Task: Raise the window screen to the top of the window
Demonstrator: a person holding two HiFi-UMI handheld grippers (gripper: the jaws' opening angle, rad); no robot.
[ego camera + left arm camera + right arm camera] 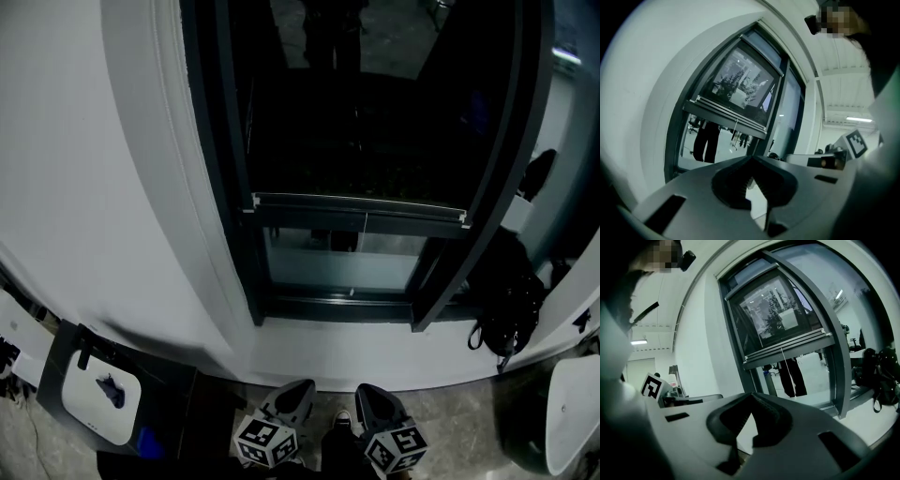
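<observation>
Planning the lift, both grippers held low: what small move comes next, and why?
Probably raise the right gripper toward the dark window screen's grey bottom rail, opening it: it and the left gripper sit shut, empty, well below that rail.

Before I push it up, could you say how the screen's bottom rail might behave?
The bottom rail looks like a straight metal bar, probably stiff. Spanning the frame, it may jam if pushed off-centre. Its thin cord is likely floppy.
</observation>
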